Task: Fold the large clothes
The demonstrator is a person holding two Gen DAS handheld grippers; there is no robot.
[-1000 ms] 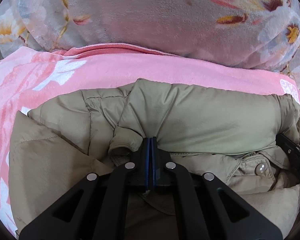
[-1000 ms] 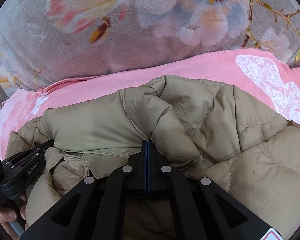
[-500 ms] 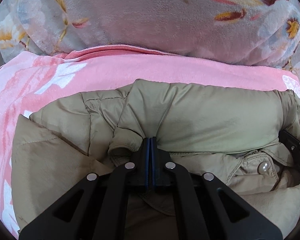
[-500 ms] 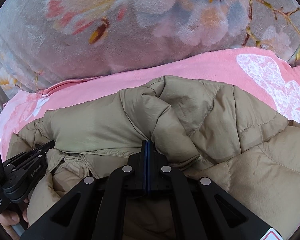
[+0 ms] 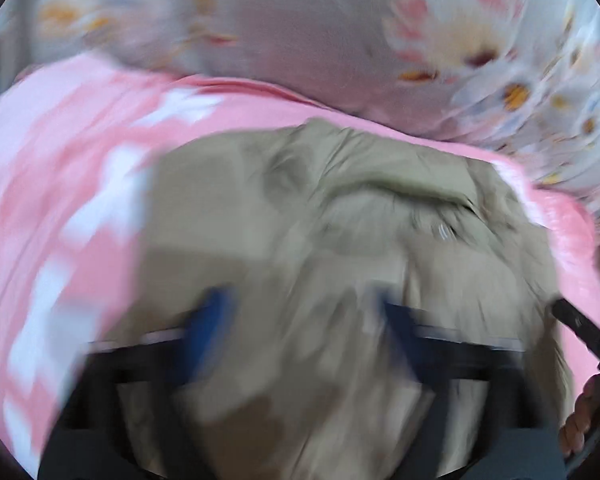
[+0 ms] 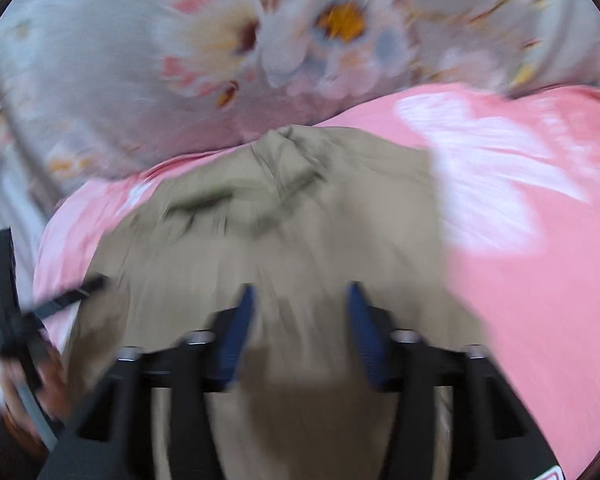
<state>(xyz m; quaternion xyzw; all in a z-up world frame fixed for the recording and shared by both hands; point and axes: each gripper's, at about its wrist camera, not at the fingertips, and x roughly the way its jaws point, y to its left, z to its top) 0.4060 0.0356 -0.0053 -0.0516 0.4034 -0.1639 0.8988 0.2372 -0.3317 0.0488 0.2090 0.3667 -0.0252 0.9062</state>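
A beige puffer jacket [image 5: 340, 220] lies bunched on a pink blanket [image 5: 60, 184]; it also shows in the right wrist view [image 6: 300, 220]. Both views are motion-blurred. My left gripper [image 5: 300, 320] is open, its blue pads spread above the jacket with nothing held. My right gripper [image 6: 300, 312] is open too, over the jacket's near part. The right gripper's black body [image 5: 580, 328] shows at the left wrist view's right edge, and the left gripper's body [image 6: 16, 312] at the right wrist view's left edge.
A grey floral quilt [image 5: 300, 20] is piled behind the jacket; it also fills the top of the right wrist view [image 6: 260, 40]. The pink blanket with white patterns [image 6: 520, 200] spreads on both sides of the jacket.
Both grippers were shut on folds of the jacket; now both have opened, let go, and pulled back. The jacket lies released on the blanket.
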